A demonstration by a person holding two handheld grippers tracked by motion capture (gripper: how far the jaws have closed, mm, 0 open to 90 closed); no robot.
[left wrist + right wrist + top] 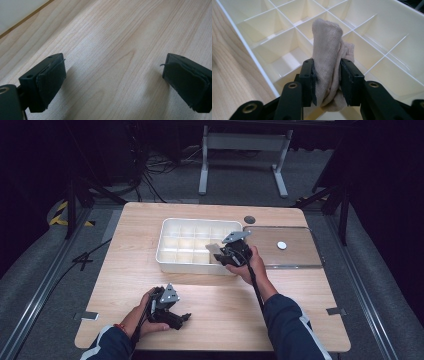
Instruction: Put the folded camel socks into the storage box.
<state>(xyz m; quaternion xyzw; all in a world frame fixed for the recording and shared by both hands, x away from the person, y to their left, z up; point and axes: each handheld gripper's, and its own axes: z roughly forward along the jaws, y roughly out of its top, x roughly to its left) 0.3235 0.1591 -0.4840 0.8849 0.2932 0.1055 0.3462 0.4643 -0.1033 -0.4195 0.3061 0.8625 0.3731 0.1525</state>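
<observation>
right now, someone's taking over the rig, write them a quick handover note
Right gripper: shut on a rolled beige sock, held over the white divided tray, at its near right corner.
Left gripper: open, holding nothing, resting low over the bare wooden table near the front edge.
Tray lid lies flat to the right of the tray.
Done: sock picked up and brought to the tray.
Left: lower the sock into a compartment and release; all compartments in sight look bare.

Ribbed knit cloth, glossy plastic organiser, matt wood table
</observation>
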